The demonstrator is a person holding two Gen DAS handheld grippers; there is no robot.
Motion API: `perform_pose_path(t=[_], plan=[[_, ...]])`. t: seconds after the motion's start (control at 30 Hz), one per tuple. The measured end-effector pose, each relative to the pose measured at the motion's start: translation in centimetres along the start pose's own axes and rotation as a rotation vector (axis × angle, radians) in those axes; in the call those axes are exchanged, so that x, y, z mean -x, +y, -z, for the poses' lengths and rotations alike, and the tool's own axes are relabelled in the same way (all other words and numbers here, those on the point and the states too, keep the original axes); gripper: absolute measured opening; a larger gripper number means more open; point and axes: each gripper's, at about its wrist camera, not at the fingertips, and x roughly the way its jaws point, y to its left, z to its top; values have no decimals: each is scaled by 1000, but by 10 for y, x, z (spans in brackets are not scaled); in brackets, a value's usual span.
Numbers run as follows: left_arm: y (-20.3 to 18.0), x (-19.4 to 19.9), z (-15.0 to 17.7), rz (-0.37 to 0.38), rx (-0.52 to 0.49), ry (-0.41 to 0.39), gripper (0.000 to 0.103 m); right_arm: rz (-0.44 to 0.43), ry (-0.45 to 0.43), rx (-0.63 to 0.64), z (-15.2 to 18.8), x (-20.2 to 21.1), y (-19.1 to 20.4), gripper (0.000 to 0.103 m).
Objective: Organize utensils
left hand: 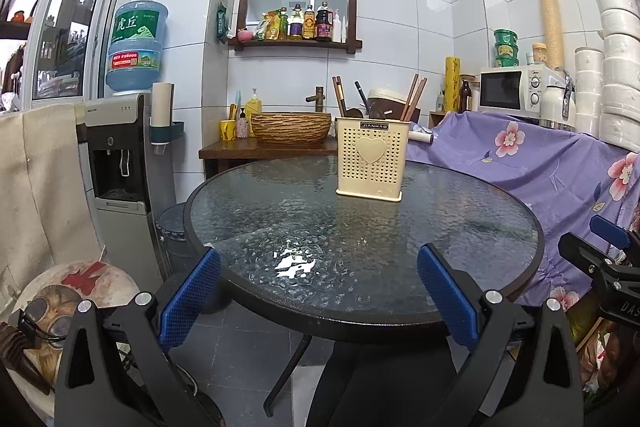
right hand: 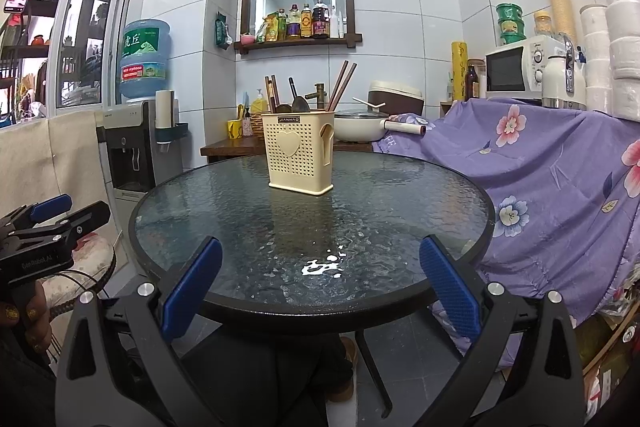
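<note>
Holder (left hand: 373, 158) first: a cream plastic utensil caddy, upright on the far half of the round glass bench (left hand: 248, 223), its front a grid of small holes around a raised heart, with a dark label strip along the top reading JIANHAO. From the right wrist view its side wall shows a long cut-out slot. Brown chopsticks (right hand: 344, 83) lean out of it at the right, another pair stands at the left, and between them a couple of dark handles and what looks like a ladle bowl poke above the rim. Everything below the rim is hidden by the walls, so the count inside can't be told.

Left gripper (left hand: 318, 269) hangs at the near edge of the bench, jaws spread wide with nothing between them, blue pads (left hand: 188, 297) facing in. Right gripper (right hand: 320, 267), same story: jaws wide apart, empty, well short of the holder.

Edges of both views curve hard. The gripper bodies are cut off by the bottom of the frames. A hand (right hand: 24, 315) on the left gripper's grip shows only partly at the left edge of the right wrist view.
</note>
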Motion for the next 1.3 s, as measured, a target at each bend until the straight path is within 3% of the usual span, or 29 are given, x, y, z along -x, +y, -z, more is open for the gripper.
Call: perform_pose_path(t=[1.3], plan=[[-2,1,-2,11,-11,7,97,-3,1,-3,0,1,0,97]])
